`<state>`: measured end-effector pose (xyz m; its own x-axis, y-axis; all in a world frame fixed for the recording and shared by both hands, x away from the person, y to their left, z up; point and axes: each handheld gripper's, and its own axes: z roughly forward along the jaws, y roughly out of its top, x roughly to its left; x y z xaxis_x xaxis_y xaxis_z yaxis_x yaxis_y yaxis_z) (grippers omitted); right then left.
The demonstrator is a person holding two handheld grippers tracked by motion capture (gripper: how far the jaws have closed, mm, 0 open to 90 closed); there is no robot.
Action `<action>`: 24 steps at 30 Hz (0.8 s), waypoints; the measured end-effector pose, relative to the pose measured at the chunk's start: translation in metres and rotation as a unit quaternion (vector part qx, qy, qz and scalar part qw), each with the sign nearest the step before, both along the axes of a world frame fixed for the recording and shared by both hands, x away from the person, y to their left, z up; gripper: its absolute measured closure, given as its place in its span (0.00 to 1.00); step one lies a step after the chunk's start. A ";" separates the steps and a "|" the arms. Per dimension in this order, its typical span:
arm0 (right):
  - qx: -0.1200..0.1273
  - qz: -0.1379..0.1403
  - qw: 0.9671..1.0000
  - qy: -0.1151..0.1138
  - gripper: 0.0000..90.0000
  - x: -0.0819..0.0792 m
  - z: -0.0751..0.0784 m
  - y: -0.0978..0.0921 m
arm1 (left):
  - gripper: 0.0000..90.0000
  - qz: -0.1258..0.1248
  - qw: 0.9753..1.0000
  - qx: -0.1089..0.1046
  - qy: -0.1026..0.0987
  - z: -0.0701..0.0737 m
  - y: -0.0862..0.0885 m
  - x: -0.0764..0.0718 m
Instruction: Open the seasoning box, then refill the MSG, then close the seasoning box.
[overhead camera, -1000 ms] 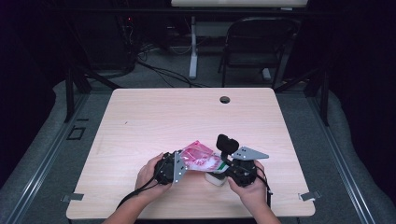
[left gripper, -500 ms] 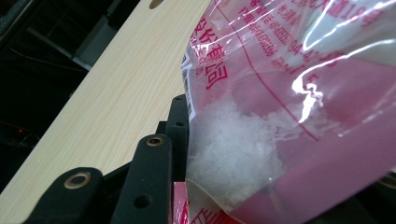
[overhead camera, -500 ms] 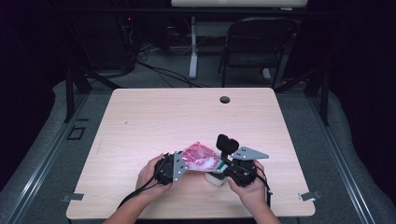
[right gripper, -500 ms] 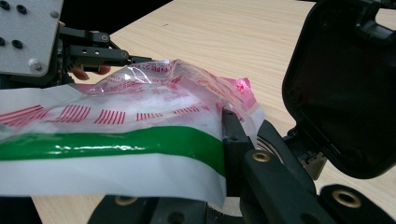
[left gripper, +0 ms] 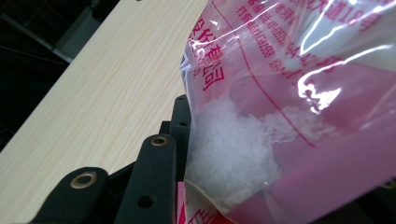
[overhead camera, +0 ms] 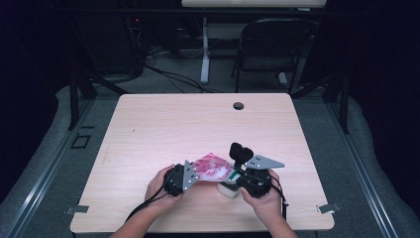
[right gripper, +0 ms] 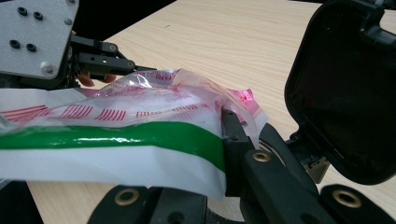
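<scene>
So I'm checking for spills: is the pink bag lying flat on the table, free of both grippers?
No, the pink bag is held between the left gripper and right gripper.

High view: overhead, facing forward and down on table [overhead camera: 148,124]. Gripper views: low, very close. Shared across all: pink bag [overhead camera: 212,167] [left gripper: 299,116] [right gripper: 140,107].

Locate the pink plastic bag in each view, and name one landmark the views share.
High view: pink bag near the front edge of the table, between the left gripper and the right gripper.
Left gripper view: bag covers the right side, white grains inside.
Right gripper view: bag left of centre, green stripe.
Shared landmark: the light wooden table.
</scene>
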<state>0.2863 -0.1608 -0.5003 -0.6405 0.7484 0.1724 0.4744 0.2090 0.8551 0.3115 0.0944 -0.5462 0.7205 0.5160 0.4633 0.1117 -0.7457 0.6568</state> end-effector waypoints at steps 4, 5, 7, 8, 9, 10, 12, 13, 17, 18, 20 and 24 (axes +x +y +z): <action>0.000 0.001 1.000 -0.002 0.99 0.000 0.000 0.000 | 0.81 -0.001 1.000 -0.009 0.011 -0.002 0.001 0.002; 0.003 0.000 1.000 -0.003 0.99 0.000 0.000 0.001 | 0.81 -0.001 1.000 -0.010 0.016 -0.002 0.001 0.002; 0.009 0.000 1.000 -0.003 0.99 0.001 0.000 0.001 | 0.81 -0.001 0.999 -0.017 0.028 -0.003 0.002 0.003; 0.008 0.001 1.000 -0.003 0.98 0.001 0.000 0.001 | 0.82 -0.002 0.999 -0.020 0.035 -0.004 0.002 0.004; 0.013 0.001 1.000 -0.003 0.97 0.001 0.000 0.001 | 0.82 -0.001 0.999 -0.022 0.039 -0.004 0.002 0.005; 0.013 0.002 1.000 -0.002 0.96 0.002 0.000 0.001 | 0.82 -0.002 0.999 -0.027 0.043 -0.005 0.003 0.006; 0.017 0.003 1.000 0.000 0.95 0.002 0.000 0.001 | 0.82 0.000 0.998 -0.035 0.052 -0.006 0.004 0.007; 0.019 0.005 1.000 0.001 0.94 0.002 0.000 0.001 | 0.82 0.001 0.998 -0.038 0.059 -0.006 0.005 0.008; 0.019 0.012 1.000 -0.001 0.89 0.002 -0.001 0.001 | 0.82 0.002 0.996 -0.049 0.075 -0.007 0.007 0.011; 0.019 0.010 1.000 -0.002 0.88 0.002 -0.001 0.001 | 0.82 0.003 0.995 -0.053 0.079 -0.008 0.008 0.012; 0.025 0.010 1.000 -0.003 0.87 0.002 -0.001 0.000 | 0.82 0.007 0.994 -0.063 0.090 -0.010 0.009 0.013; 0.027 0.010 1.000 -0.005 0.84 0.002 -0.001 0.000 | 0.82 0.007 0.992 -0.073 0.105 -0.012 0.011 0.016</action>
